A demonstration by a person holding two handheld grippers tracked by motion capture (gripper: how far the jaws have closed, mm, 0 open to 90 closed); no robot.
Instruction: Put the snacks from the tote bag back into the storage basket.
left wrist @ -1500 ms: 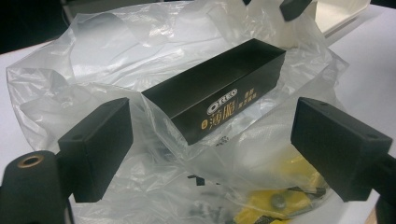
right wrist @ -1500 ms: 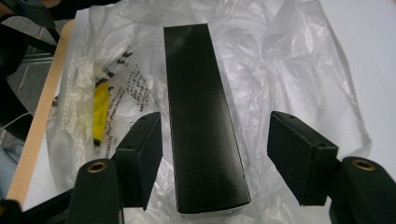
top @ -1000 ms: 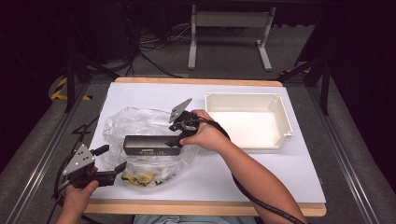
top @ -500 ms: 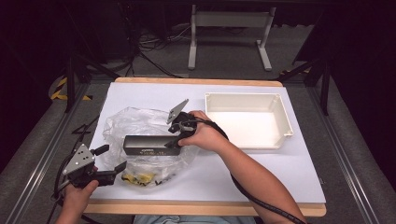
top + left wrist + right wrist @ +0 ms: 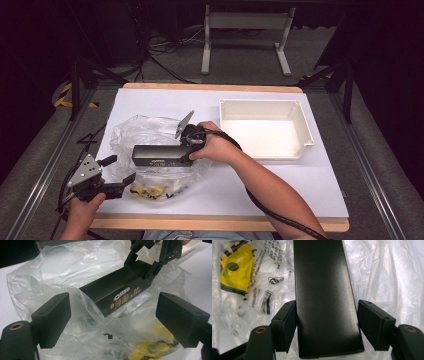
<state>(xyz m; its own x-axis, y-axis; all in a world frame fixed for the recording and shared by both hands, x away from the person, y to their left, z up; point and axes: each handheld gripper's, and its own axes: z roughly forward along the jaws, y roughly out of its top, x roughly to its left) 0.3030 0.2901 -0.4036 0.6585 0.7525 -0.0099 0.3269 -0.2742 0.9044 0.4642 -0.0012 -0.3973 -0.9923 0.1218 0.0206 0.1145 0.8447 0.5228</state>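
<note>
Table (image 5: 320, 200) under white covering carries everything, with dark floor around it. Toward its far right stands an empty white plastic tray (image 5: 303, 131), well apart from the work. Left of centre lies a crumpled clear plastic bag (image 5: 145, 131) with yellow-and-black print along its near edge. A long black Oreo box (image 5: 157, 155) lies lengthwise on the bag, one end toward the left gripper (image 5: 116, 172), the other inside the right gripper (image 5: 186, 150). In the right gripper view the box (image 5: 324, 297) runs straight out between the jaws: the left pad touches its side, while a narrow gap shows at the right pad, so the jaws stand slightly wider than the box and do not clamp it. The left gripper (image 5: 112, 320), at the table's near left edge, stands wide open and empty, aimed at the box (image 5: 120, 291) and bag (image 5: 52, 270).
</note>
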